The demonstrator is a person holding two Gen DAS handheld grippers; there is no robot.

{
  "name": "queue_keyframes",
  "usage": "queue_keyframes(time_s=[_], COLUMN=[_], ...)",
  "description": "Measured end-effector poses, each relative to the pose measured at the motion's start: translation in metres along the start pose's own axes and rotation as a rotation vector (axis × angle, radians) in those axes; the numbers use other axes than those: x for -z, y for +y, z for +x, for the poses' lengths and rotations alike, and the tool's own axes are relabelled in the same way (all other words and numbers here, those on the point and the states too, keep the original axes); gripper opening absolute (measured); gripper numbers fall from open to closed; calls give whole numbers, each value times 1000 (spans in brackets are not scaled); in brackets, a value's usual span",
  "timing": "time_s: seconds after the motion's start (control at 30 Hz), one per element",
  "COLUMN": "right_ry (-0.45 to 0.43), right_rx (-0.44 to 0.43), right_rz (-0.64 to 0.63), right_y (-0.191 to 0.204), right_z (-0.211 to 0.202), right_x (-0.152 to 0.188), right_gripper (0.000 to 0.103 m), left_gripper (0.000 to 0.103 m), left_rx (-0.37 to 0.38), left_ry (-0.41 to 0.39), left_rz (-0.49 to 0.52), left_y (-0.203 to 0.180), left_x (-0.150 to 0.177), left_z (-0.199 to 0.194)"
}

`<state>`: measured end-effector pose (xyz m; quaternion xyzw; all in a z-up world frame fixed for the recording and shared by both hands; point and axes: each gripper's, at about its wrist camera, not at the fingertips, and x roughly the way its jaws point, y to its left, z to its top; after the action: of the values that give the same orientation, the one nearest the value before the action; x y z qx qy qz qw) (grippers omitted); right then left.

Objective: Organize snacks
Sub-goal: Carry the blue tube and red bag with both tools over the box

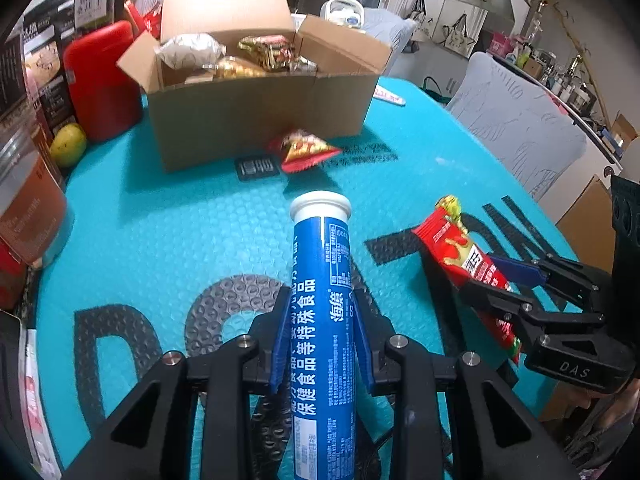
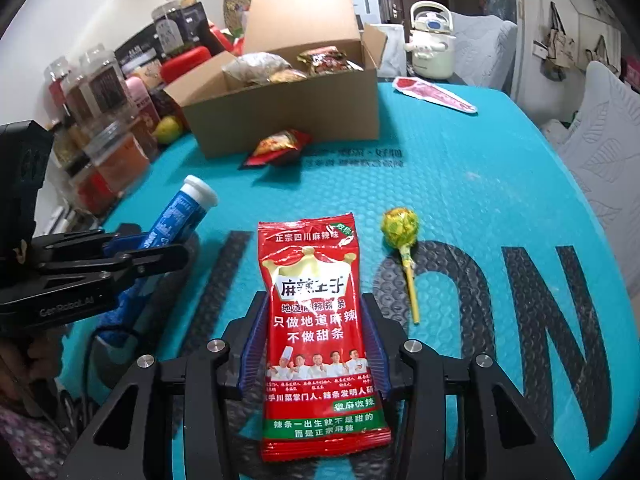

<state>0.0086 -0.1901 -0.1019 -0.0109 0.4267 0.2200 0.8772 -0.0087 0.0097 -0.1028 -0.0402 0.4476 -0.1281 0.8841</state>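
At the left edge of the turquoise mat (image 1: 160,216) stand several jars (image 2: 100,92), a red canister (image 1: 100,80) and a yellow-green fruit (image 1: 68,145); the right wrist view shows more of the jars in a row, while the left wrist view shows the canister more fully.

The left gripper (image 1: 322,340) is clenched on a blue tube (image 1: 322,320) with a white cap; its blue pads press the tube from both sides. In the right wrist view this same gripper (image 2: 120,256) appears from the side, and the tube (image 2: 180,212) points up and away, tilted above the mat.

Toward the far edge of the mat sits an open cardboard box (image 1: 256,120) with wrapped snacks inside. A small red snack packet (image 1: 304,152) lies on the mat just in front of the box wall; I cannot tell if it touches the box.

The right gripper (image 2: 314,344) grasps a red snack bag (image 2: 316,320) between its pads, and the printed face of the bag is readable only here. In the left wrist view the bag (image 1: 460,252) is seen slanted and edge-on in the right gripper (image 1: 492,284).

To the right of the bag, a lollipop (image 2: 402,236) in a yellow wrapper lies on the mat over the dark letters; in the left wrist view it shows only partly, behind the bag. Near the far right corner lies a flat red-and-white packet (image 2: 432,94), and beyond the mat stands a white kettle (image 2: 430,44).
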Motion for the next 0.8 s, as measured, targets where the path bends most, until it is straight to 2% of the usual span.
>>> queue_keyframes(time_s=[0.27, 0.4, 0.8], right_ry=[-70, -104, -217], right_rx=[-38, -28, -6], right_rz=[17, -14, -82], right_y=[7, 12, 16], right_z=[-20, -29, -48], right_x=[-19, -33, -98], right_gripper=[44, 44, 44], left_gripper=[28, 28, 28], left_rx=[21, 19, 34], left_ry=[-79, -119, -248], left_rz=[3, 15, 11], left_y=[-5, -5, 0], left_x=[-20, -33, -85], left_z=[-24, -35, -60])
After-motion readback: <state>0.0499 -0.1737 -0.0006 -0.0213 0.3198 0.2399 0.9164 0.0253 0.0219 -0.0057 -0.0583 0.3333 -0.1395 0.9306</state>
